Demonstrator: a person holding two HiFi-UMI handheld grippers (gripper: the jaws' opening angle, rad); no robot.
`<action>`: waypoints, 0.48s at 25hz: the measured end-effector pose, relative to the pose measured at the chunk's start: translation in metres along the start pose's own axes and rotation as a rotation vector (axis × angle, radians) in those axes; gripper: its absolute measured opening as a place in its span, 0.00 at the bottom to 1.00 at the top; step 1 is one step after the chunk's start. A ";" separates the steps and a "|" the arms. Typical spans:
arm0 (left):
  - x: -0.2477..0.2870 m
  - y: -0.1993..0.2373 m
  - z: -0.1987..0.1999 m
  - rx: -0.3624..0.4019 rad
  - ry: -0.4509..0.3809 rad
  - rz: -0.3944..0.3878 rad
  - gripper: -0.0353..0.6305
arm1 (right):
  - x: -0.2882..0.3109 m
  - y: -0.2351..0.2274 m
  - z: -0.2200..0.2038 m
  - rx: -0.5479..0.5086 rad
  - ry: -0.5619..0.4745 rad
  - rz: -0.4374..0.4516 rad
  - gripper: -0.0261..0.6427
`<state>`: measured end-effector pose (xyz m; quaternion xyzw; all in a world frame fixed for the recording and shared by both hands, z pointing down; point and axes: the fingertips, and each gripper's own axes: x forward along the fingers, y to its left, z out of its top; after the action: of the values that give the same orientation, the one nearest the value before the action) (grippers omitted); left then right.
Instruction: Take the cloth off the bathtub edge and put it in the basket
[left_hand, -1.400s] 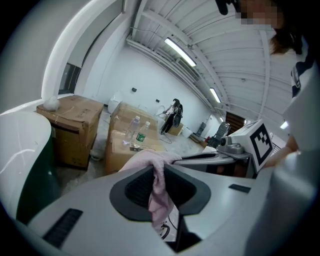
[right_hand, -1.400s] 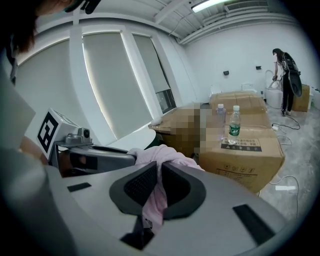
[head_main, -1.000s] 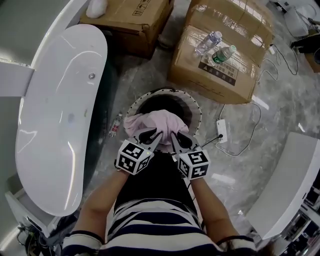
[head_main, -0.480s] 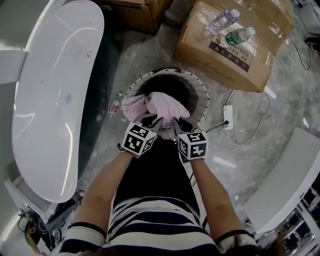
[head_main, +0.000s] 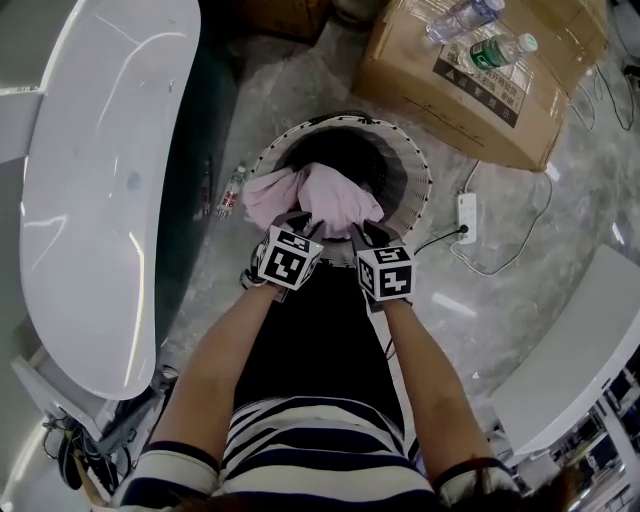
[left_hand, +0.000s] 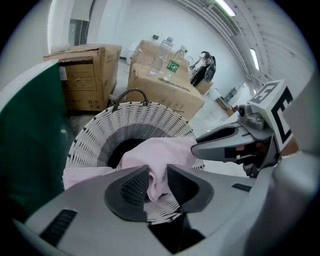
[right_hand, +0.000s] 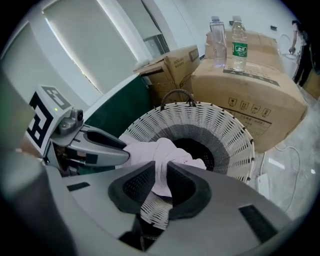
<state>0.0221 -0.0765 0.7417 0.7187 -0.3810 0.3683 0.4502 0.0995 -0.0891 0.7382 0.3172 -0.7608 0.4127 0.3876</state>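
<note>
Over the white basket (head_main: 418, 170), in the head view, the left gripper (head_main: 300, 222) and the right gripper (head_main: 365, 232) sit side by side on the pink cloth (head_main: 320, 198). The cloth lies bunched on the near rim, partly inside. The bathtub (head_main: 100, 180) is off to the left.

Left gripper view: the jaws have just been opening a little. A fold of cloth (left_hand: 160, 152) hangs between them and touches both pads.

Right gripper view: the jaws are nearly together and pinch a fold of cloth (right_hand: 165, 155) above the basket.
</note>
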 end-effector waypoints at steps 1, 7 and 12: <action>0.000 0.001 0.000 0.003 -0.001 0.005 0.26 | 0.000 0.000 0.000 -0.002 -0.002 -0.005 0.15; -0.003 0.010 -0.005 -0.051 -0.009 0.001 0.31 | 0.004 0.007 -0.004 -0.012 0.015 0.014 0.23; -0.015 0.029 -0.014 -0.119 -0.031 0.039 0.31 | 0.007 0.020 -0.003 -0.025 0.018 0.021 0.23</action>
<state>-0.0129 -0.0693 0.7435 0.6887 -0.4233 0.3424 0.4789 0.0804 -0.0785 0.7375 0.3007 -0.7656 0.4100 0.3941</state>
